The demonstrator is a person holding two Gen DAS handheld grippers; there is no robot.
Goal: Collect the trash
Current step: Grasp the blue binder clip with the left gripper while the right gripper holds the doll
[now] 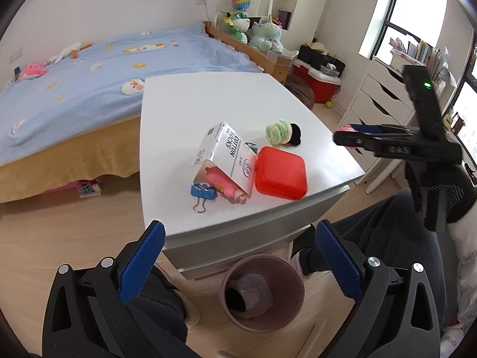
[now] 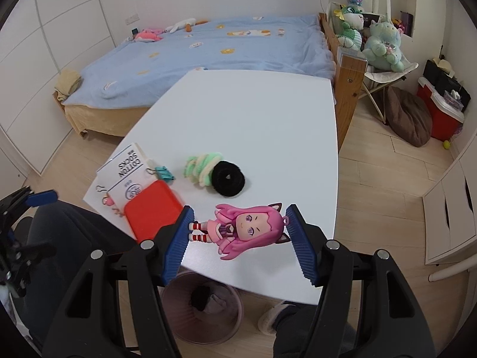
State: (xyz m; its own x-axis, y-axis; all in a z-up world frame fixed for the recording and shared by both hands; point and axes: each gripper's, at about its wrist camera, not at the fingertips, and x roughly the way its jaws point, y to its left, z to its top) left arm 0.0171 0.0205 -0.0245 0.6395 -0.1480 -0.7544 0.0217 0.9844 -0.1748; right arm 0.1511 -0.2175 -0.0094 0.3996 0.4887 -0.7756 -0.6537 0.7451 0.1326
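Right hand-held gripper (image 2: 238, 232) holds a pink doll (image 2: 250, 228) above the bin (image 2: 205, 307); left hand-held gripper (image 1: 238, 256) gapes wide.

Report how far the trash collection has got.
Done: the bin under the table already holds crumpled items. In hand: the right gripper grips the pink-haired doll; the left gripper is open. Left: the socks box and the red case remain on the table.
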